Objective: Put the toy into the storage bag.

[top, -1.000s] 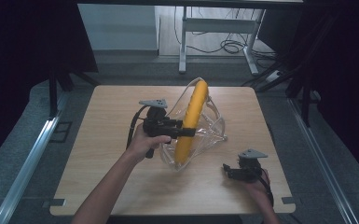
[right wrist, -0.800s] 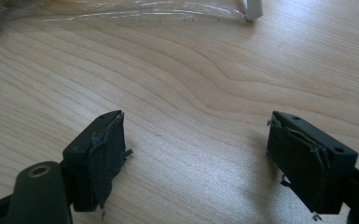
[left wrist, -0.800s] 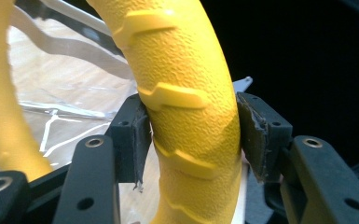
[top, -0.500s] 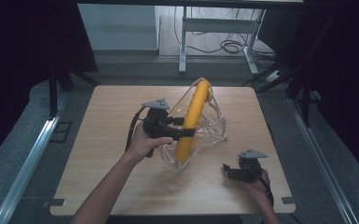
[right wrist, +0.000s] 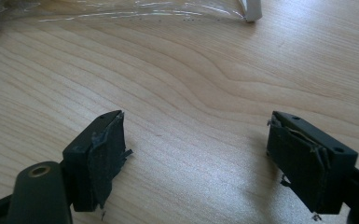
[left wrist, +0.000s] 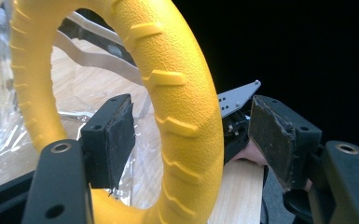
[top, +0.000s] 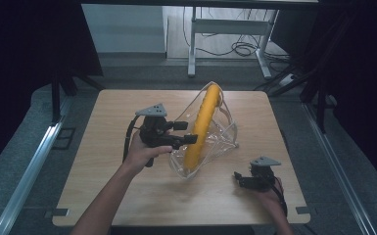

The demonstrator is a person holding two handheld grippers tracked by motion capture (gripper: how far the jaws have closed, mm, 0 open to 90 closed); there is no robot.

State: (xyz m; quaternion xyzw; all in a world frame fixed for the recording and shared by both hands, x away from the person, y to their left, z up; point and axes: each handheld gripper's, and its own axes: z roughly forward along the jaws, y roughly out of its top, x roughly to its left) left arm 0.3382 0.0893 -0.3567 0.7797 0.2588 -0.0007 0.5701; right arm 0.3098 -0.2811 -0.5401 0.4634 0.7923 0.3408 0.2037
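A yellow ribbed ring (top: 203, 125) stands on edge inside a clear plastic bag (top: 223, 133) at the middle of the wooden table (top: 103, 161). My left gripper (top: 189, 132) reaches in from the left, level with the ring's lower half. Its jaws have just been opening. In the left gripper view the ring (left wrist: 182, 107) sits between the pads (left wrist: 121, 135) with a gap on each side, so the left gripper (left wrist: 191, 114) is open. My right gripper (top: 238, 179) rests low on the table at the front right. The right gripper (right wrist: 196, 135) is open over bare wood.
The bag's crumpled film and a white strip (right wrist: 251, 14) lie just beyond the right gripper. Table edges are close at the front and right. Behind the table stand a desk frame (top: 192, 44) and floor cables (top: 242, 49); dark curtains flank both sides.
The left gripper's jaws have spread off the yellow ring, which they pinched a second ago, and the hand has drawn back slightly to the left. The ring stays upright. The right gripper has not moved.
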